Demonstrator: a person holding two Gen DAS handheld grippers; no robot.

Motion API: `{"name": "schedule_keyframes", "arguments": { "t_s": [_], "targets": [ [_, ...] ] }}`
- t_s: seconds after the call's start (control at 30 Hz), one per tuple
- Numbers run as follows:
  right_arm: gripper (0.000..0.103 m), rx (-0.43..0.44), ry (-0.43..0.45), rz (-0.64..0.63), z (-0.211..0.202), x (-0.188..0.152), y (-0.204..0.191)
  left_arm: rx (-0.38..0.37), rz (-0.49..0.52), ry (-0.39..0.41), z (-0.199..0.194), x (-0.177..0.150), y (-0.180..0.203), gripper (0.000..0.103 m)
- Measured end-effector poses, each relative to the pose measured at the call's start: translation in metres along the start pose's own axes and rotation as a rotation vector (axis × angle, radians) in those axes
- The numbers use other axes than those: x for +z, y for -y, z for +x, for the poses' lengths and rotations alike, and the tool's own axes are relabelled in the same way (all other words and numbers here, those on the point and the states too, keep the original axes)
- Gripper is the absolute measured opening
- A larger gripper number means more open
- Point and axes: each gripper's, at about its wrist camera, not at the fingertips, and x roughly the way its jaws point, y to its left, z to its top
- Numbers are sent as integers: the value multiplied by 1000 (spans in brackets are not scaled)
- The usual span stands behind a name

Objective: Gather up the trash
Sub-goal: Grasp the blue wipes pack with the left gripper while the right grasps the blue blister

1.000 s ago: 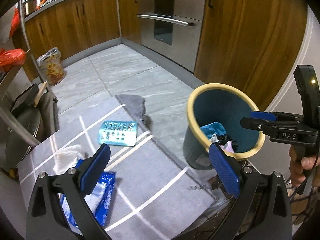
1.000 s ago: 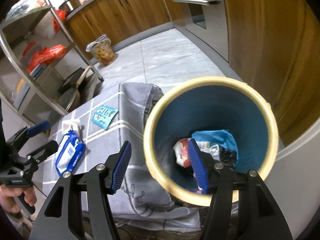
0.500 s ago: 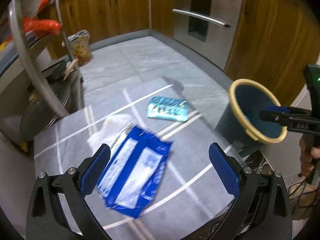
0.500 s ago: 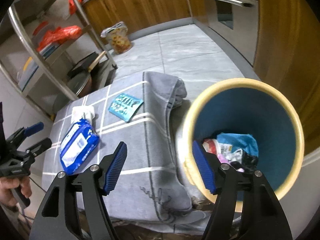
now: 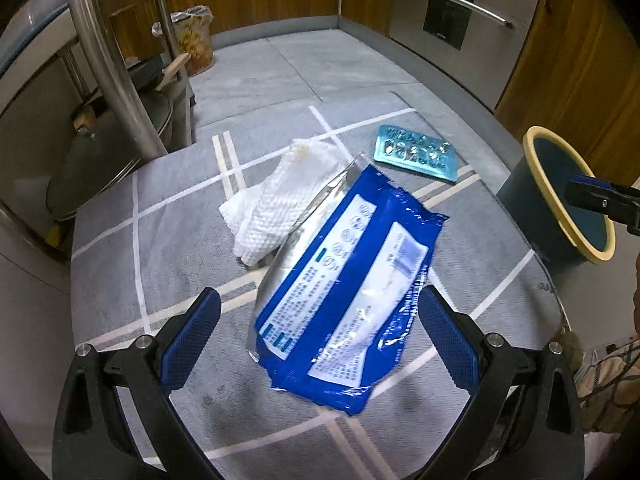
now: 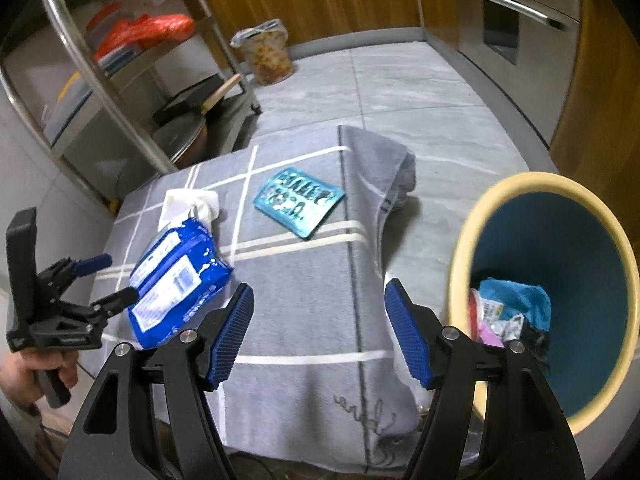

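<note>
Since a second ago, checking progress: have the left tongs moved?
Yes. The left tongs moved away from the bin to over the blue wrapper.

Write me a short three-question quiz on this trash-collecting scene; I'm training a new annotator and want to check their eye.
1. True or false: the blue wipes packet lies partly over the white paper towel.
2. Which item lies nearest the bin? A) the white paper towel B) the teal blister pack C) the blue wipes packet
3. Fill in: the left gripper is open and hangs over the ____.

Key: 1 true; 2 B; 3 blue wipes packet.
</note>
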Motion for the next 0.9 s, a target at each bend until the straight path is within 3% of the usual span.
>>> {"name": "schedule_keyframes", "arguments": {
  "t_s": [0.4,0.5,0.7,0.9],
  "targets": [
    [70,11,-68,-106,34,23,-27,-31,33,-122,39,-7,-4,97],
    [71,2,-91,-151,48,29,-35,-38,48,-160,44,-17,-2,84],
    [71,-13,-139,-202,76,36,-41,-66,28,-161,35,-29,-9,61],
    [72,-19,-165,-259,100,46,-45,-136,12,-213,24,-42,-20,54]
  ]
}}
